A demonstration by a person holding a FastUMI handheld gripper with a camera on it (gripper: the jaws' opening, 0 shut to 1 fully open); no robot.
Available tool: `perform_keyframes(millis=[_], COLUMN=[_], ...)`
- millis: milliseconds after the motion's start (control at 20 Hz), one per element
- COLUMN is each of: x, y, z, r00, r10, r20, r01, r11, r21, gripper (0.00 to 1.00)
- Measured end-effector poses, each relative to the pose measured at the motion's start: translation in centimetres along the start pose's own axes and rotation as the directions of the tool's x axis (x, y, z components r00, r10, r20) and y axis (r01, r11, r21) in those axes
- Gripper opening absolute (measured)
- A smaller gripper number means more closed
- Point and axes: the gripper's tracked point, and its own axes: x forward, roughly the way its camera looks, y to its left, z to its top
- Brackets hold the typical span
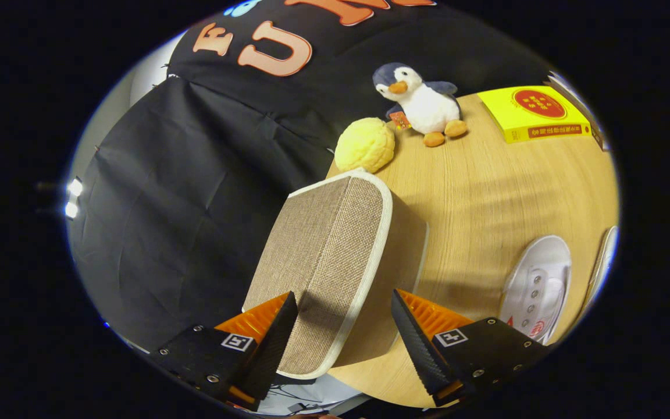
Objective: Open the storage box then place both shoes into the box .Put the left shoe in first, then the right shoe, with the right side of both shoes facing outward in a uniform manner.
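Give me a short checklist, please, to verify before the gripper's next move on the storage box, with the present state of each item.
1. Fingers apart enough for the lid: ok. The gripper is open, one finger on each side of the storage box.
2. Both fingers pressing on the lid: not ok; the right finger stands clear of it.
3. Box already open: cannot tell; the lid looks tilted up.
4. White shoe within reach: ok, it lies on the table right of the box.
5. Second shoe: cannot tell, only an edge shows.
6. Penguin toy and yellow ball out of the way: ok, beyond the box.
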Motion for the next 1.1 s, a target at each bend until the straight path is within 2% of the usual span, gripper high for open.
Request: perform_keyframes(millis=[200, 300, 450, 650, 950, 1100], x=[0.5, -0.1, -1.9, -3.8, -3.5, -2.6], y=[1.1, 1.9, 3.7, 7.4, 12.6, 15.3], z=[-0.2, 0.2, 1.0, 3.0, 3.9, 4.7], r00=[0.999, 0.998, 0.993, 0.981, 0.97, 0.96], r10=[0.046, 0.068, 0.114, 0.188, 0.24, 0.276], r20=[-0.021, -0.01, 0.005, 0.046, 0.034, 0.043], r01=[-0.045, -0.067, -0.114, -0.189, -0.236, -0.267], r11=[0.997, 0.995, 0.99, 0.982, 0.966, 0.952], r21=[0.061, 0.067, 0.079, 0.023, -0.103, -0.148], gripper=[0.96, 0.92, 0.75, 0.62, 0.37, 0.31])
